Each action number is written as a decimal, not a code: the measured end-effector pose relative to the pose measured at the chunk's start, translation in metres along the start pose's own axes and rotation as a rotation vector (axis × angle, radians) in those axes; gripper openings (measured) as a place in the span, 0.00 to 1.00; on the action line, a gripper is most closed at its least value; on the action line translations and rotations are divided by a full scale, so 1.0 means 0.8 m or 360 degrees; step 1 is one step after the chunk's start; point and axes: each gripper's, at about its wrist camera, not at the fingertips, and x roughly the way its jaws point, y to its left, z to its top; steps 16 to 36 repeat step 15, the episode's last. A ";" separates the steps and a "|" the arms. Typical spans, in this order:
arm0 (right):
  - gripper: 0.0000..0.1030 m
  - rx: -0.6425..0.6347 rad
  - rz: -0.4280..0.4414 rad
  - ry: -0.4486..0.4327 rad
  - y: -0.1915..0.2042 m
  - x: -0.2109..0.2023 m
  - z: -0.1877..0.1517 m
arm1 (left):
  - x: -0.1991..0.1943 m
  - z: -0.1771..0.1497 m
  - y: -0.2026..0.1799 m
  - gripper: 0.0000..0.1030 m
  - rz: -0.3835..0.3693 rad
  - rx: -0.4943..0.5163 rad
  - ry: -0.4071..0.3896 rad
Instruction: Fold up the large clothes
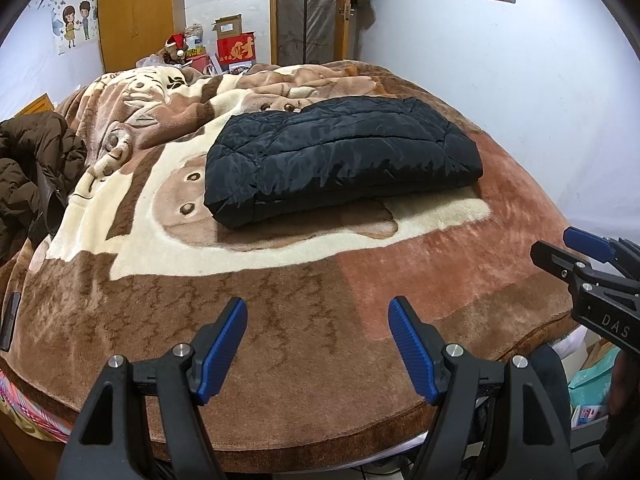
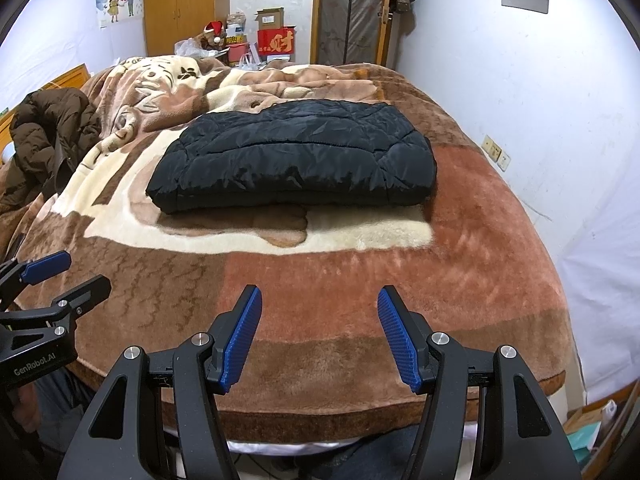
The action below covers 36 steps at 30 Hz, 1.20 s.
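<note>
Left wrist camera looks down the bed [image 1: 320, 360], which is covered by a plush brown, cream and rust blanket [image 1: 420, 248], and catches the white letters "DAS" on the black body of the right gripper [image 1: 560, 254] at the right edge of the picture. From the right wrist view the matching print "GenRobot.AI" reads along the body of the left gripper [image 2: 66, 272] at the left edge. Against the far wall stands a red box [image 2: 276, 44] with one large gold Chinese character on its face (smaller writing beside it is too fine to read), and a poster [image 2: 120, 0] of two cartoon figures hangs on the wall left of a wooden wardrobe [image 2: 180, 4]. A black quilted jacket [image 2: 296, 156] lies folded into a thick, flat bundle in the middle of the bed, its long axis running across the bed from left to right, its nearer long edge facing the cameras. A brown padded coat [image 2: 52, 132] sits crumpled at the bed's left side, well apart from the black one. Both grippers hang over the near edge of the blanket, side by side, each with its blue-padded jaws spread wide and nothing between them.
</note>
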 end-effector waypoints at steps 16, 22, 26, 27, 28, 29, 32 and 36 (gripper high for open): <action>0.59 0.0004 -0.0001 -0.0019 -0.003 -0.010 0.005 | -0.008 0.000 -0.005 0.73 -0.0004 0.0026 -0.0018; 0.59 0.0004 -0.0001 -0.0019 -0.003 -0.010 0.005 | -0.008 0.000 -0.005 0.73 -0.0004 0.0026 -0.0018; 0.59 0.0004 -0.0001 -0.0019 -0.003 -0.010 0.005 | -0.008 0.000 -0.005 0.73 -0.0004 0.0026 -0.0018; 0.59 0.0004 -0.0001 -0.0019 -0.003 -0.010 0.005 | -0.008 0.000 -0.005 0.73 -0.0004 0.0026 -0.0018; 0.59 0.0004 -0.0001 -0.0019 -0.003 -0.010 0.005 | -0.008 0.000 -0.005 0.73 -0.0004 0.0026 -0.0018; 0.59 0.0004 -0.0001 -0.0019 -0.003 -0.010 0.005 | -0.008 0.000 -0.005 0.73 -0.0004 0.0026 -0.0018; 0.59 0.0004 -0.0001 -0.0019 -0.003 -0.010 0.005 | -0.008 0.000 -0.005 0.73 -0.0004 0.0026 -0.0018; 0.59 0.0004 -0.0001 -0.0019 -0.003 -0.010 0.005 | -0.008 0.000 -0.005 0.73 -0.0004 0.0026 -0.0018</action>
